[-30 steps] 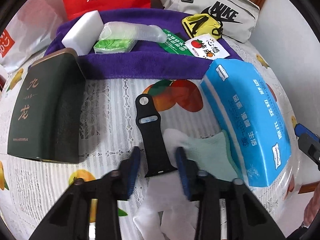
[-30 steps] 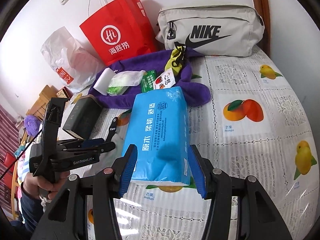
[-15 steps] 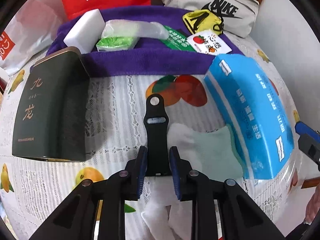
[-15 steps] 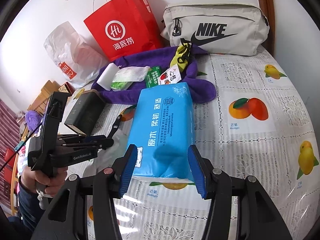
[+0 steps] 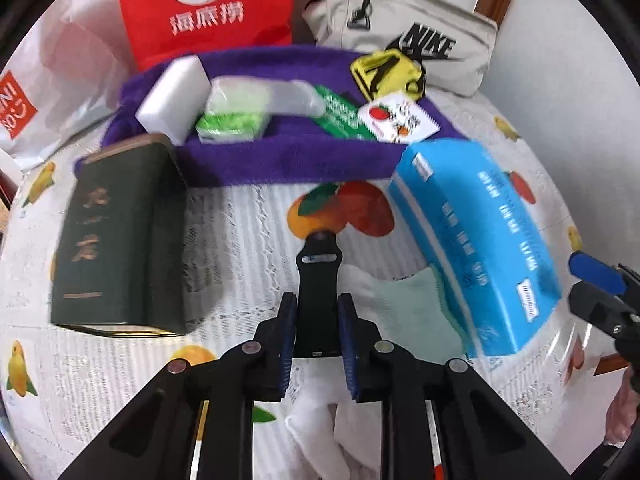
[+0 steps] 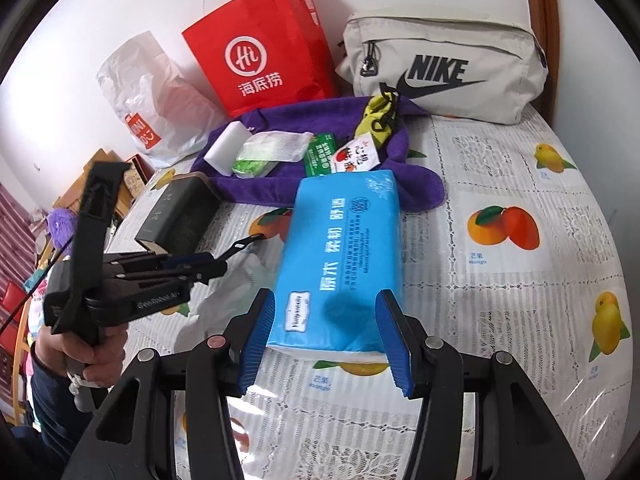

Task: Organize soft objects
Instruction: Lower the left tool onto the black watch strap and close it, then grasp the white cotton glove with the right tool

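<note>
My left gripper (image 5: 316, 320) is shut on a black watch strap (image 5: 319, 280) and holds it just above the table; the strap also shows in the right wrist view (image 6: 246, 245). Under it lie a white and mint sock (image 5: 408, 308). My right gripper (image 6: 326, 340) is open, its pads on either side of the near end of a blue tissue pack (image 6: 340, 256), apart from it. A purple towel (image 5: 288, 160) at the back holds a white sponge (image 5: 172, 96), a green wipes pack (image 5: 234, 124), a snack sachet (image 5: 396, 120) and a yellow pouch (image 5: 384, 72).
A dark green box (image 5: 112, 236) lies at the left. A red paper bag (image 6: 260, 56), a grey Nike bag (image 6: 448, 72) and a white plastic bag (image 6: 148, 100) stand along the back wall. The table edge (image 6: 608, 208) curves round on the right.
My left gripper closed on the black strap and lifted it, its far end now raised toward the towel. My right gripper stayed open around the tissue pack.
</note>
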`<move>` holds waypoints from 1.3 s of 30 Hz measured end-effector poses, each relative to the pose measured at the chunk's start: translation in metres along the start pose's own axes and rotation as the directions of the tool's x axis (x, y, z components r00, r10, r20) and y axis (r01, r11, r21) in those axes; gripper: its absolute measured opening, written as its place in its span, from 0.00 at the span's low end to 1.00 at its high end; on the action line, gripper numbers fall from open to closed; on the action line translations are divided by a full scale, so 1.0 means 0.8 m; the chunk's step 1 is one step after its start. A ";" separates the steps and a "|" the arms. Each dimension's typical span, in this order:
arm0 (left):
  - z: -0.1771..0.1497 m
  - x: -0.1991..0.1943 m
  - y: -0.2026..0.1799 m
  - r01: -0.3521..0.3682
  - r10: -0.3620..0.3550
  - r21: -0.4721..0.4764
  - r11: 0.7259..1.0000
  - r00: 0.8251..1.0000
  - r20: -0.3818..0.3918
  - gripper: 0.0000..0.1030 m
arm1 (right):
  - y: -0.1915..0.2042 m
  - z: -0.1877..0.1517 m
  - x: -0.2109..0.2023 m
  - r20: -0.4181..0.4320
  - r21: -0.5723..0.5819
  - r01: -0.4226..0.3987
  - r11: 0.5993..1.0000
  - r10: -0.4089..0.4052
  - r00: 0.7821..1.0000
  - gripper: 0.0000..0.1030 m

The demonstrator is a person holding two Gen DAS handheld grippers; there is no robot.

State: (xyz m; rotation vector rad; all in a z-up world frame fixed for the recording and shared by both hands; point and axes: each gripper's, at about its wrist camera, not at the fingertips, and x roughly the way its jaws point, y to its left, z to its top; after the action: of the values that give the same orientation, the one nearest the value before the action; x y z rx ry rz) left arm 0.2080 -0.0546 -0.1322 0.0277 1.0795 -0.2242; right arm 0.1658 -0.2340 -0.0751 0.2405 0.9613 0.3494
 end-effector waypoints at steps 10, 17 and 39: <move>-0.034 -0.026 0.029 -0.017 0.017 -0.027 0.999 1.000 0.014 0.19 | 0.037 -0.012 -0.006 -0.001 -0.059 -0.017 0.998 0.017 1.000 0.51; -0.062 -0.004 0.051 -0.077 0.075 -0.050 0.996 0.996 -0.043 0.19 | 0.051 -0.024 -0.006 -0.016 -0.086 -0.020 0.996 0.019 1.000 0.51; -0.056 0.008 0.054 -0.071 0.071 -0.028 0.997 0.997 0.004 0.19 | 0.075 -0.028 0.021 -0.075 -0.127 -0.026 0.992 0.016 0.997 0.51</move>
State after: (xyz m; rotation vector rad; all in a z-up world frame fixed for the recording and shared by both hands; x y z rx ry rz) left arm 0.1802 -0.0079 -0.1625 0.0406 1.0745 -0.1455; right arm 0.1451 -0.1713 -0.0791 0.1212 1.0055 0.4404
